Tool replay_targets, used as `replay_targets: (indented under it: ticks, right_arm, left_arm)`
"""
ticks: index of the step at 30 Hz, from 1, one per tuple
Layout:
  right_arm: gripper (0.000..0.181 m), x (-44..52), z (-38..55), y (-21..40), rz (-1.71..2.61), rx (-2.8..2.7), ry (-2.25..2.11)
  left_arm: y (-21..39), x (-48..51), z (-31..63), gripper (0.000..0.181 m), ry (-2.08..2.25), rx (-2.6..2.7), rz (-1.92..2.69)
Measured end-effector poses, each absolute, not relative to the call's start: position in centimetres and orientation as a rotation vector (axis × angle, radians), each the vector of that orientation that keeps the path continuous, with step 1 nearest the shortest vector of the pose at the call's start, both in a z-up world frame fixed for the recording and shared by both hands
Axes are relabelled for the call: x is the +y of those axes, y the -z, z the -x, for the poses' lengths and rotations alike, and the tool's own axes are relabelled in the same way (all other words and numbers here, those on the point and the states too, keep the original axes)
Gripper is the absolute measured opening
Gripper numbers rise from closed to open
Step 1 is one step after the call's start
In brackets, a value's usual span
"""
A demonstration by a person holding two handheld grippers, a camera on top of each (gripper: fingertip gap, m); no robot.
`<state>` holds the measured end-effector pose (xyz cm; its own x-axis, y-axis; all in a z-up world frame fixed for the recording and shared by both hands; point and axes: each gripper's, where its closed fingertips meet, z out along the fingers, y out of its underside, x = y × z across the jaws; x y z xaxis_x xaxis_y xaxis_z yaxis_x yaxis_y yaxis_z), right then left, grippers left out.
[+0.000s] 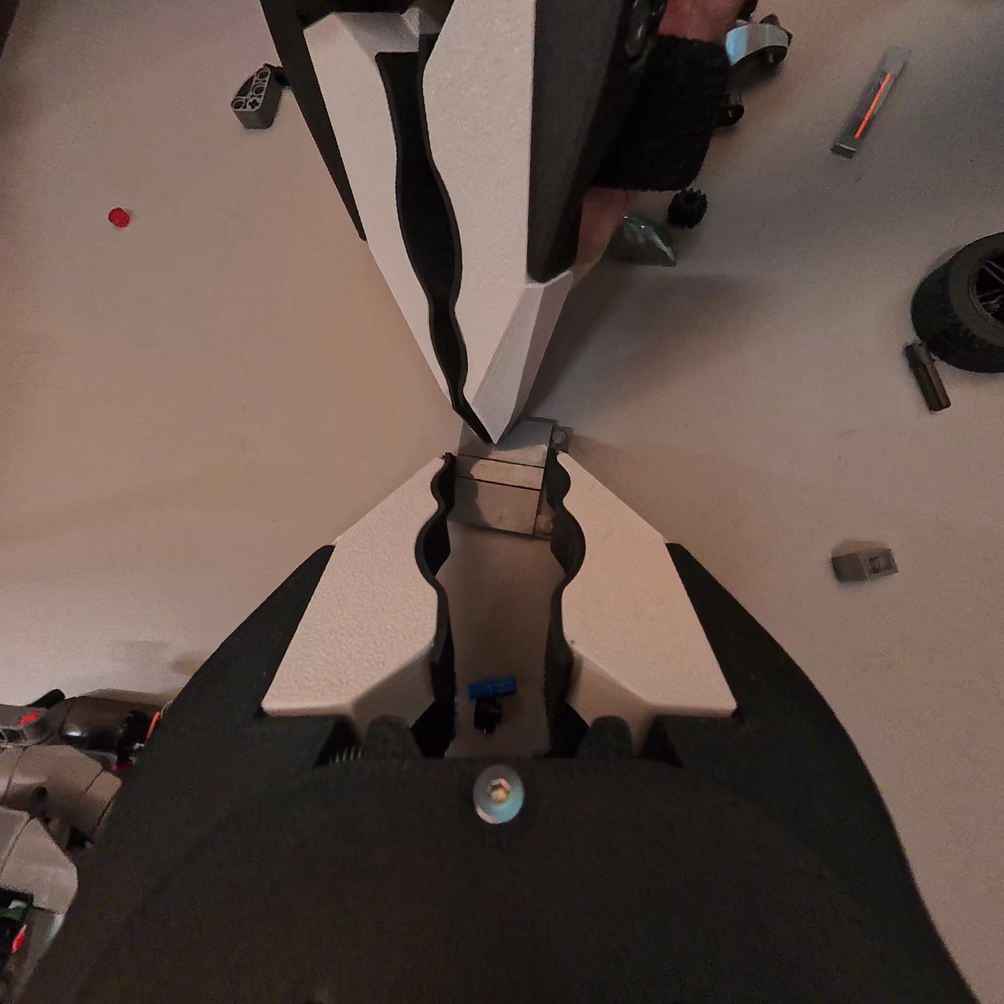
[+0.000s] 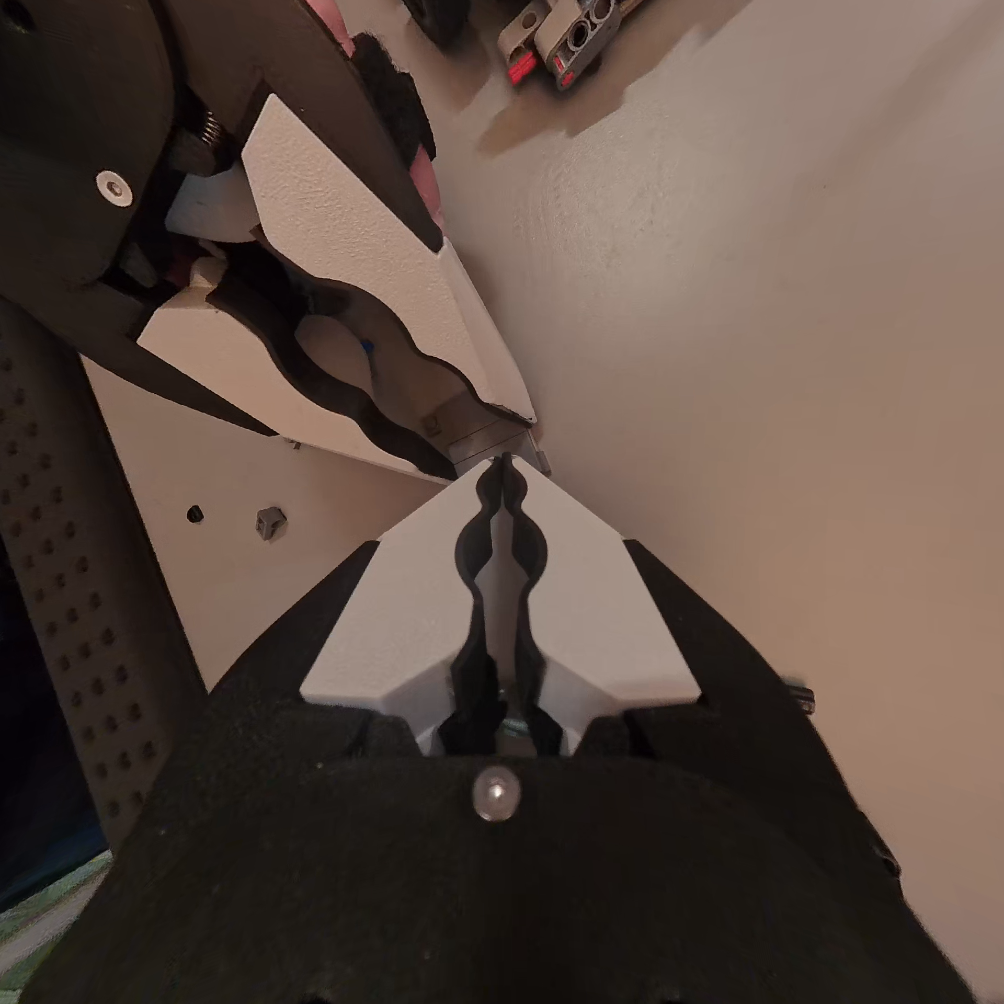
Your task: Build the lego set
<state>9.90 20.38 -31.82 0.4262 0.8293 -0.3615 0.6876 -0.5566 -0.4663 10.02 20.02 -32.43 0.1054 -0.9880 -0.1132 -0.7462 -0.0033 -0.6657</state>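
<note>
Left wrist view showed a small grey block assembly of stacked lego pieces [image 1: 500, 491] pinched between the tips of the left claw [image 1: 499, 472], its padded fingers pressing on either side of the block just above the pale table [image 1: 163, 434]. The right claw [image 1: 489, 434] came in from straight ahead, its fingers pressed together, with the tips touching the far top edge of the grey block. A black-gloved hand [image 1: 660, 108] gripped that claw's body.

Behind the left claw's tips, between its fingers, a small blue pin [image 1: 491, 689] and a black peg lay on the table. Ahead and to the left sat a grey beam with round holes [image 1: 255, 96] and a red stud [image 1: 119, 217]. To the right were a black spoked wheel [image 1: 967, 304], a small grey connector [image 1: 864, 562] and a black gear [image 1: 687, 207].

Right wrist view showed the right claw [image 2: 502, 462] tight against the grey block [image 2: 478, 434].
</note>
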Motion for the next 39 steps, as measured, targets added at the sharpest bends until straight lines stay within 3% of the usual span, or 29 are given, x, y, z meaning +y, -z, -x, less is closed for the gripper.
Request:
replay_targets:
  ticks: [39]
  right_arm:
    - [0.0, 20.4, -11.1, 32.1, 2.464, -1.374, -0.719]
  left_arm:
    - [32.5, 19.9, -10.4, 0.03, 0.445, 1.748, 1.814]
